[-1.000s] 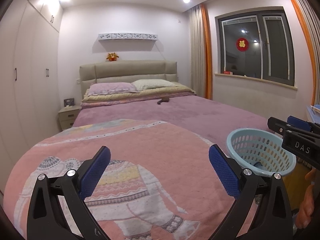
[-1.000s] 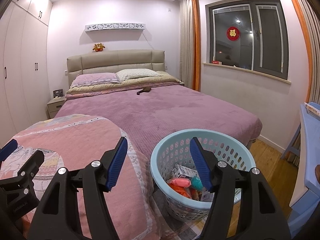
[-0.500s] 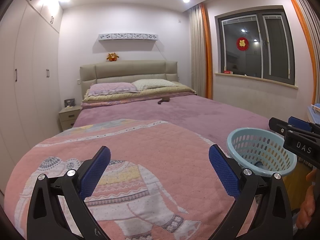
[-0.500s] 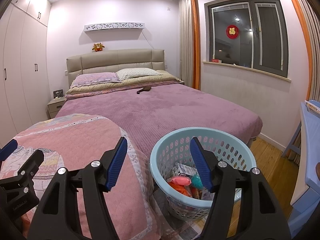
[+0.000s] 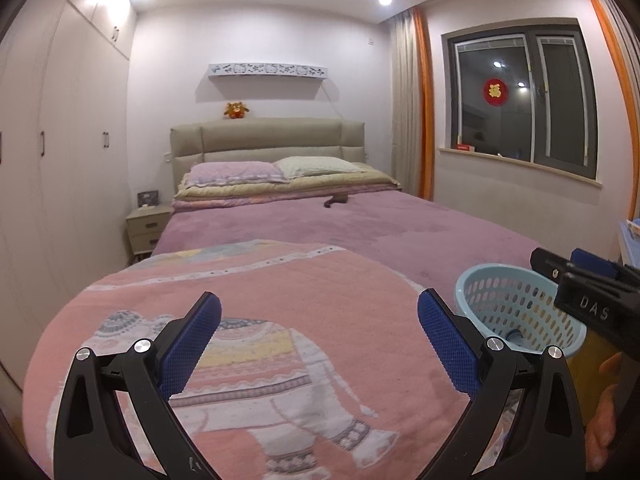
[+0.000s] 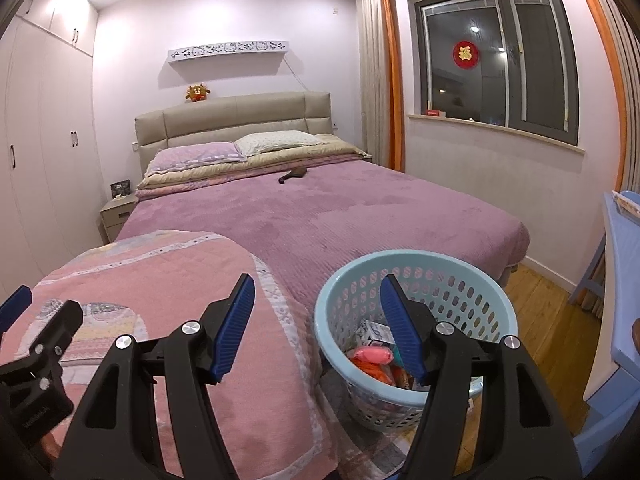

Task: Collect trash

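Nothing moved since before; basket (image 6: pixel 416 280) upright, trash (image 6: pixel 370 356) inside; both grippers' jaws released, empty.

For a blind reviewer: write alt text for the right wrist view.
The open, empty right gripper hangs above a light blue basket holding trash, beside a bed with a pink elephant blanket. The left gripper shows at left.

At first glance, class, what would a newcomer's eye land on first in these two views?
Probably the pink quilt with a patchwork elephant, spread over the near end of the purple-covered bed. Next, the pale blue perforated plastic basket on the floor beside the bed's near corner, already holding colourful trash. Both the left gripper and right gripper are open and empty.
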A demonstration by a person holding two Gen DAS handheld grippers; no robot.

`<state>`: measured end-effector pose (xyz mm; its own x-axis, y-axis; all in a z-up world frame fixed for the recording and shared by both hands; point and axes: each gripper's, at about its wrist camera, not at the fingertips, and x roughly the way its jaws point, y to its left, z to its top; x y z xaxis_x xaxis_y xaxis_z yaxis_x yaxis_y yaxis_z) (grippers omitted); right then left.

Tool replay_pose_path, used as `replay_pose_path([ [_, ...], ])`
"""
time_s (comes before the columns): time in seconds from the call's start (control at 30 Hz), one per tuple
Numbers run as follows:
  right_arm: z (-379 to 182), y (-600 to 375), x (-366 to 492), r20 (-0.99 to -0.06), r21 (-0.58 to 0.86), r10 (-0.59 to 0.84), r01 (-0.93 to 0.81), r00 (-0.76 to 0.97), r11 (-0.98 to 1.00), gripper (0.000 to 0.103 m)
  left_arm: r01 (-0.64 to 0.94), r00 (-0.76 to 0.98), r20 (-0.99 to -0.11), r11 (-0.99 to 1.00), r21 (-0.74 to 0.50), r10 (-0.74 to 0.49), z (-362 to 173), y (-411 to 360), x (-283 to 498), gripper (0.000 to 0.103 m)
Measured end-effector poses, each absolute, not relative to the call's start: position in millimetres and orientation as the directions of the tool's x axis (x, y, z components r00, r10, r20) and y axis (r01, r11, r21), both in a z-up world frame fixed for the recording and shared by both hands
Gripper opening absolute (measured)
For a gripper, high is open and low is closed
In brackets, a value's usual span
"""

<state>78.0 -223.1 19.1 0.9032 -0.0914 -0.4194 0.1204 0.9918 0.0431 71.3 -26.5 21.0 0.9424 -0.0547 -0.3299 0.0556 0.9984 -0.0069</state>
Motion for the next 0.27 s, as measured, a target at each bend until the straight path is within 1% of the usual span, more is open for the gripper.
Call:
replay_pose_path([
  [0.27,27.6,-189.9,73.4,-0.408,0.03,-0.047,0.065,0.912,0.997,0.062,-0.008,0.943,-0.332,0.999,-0.041,-0.006,37.7,2.8,59.2,0.096],
])
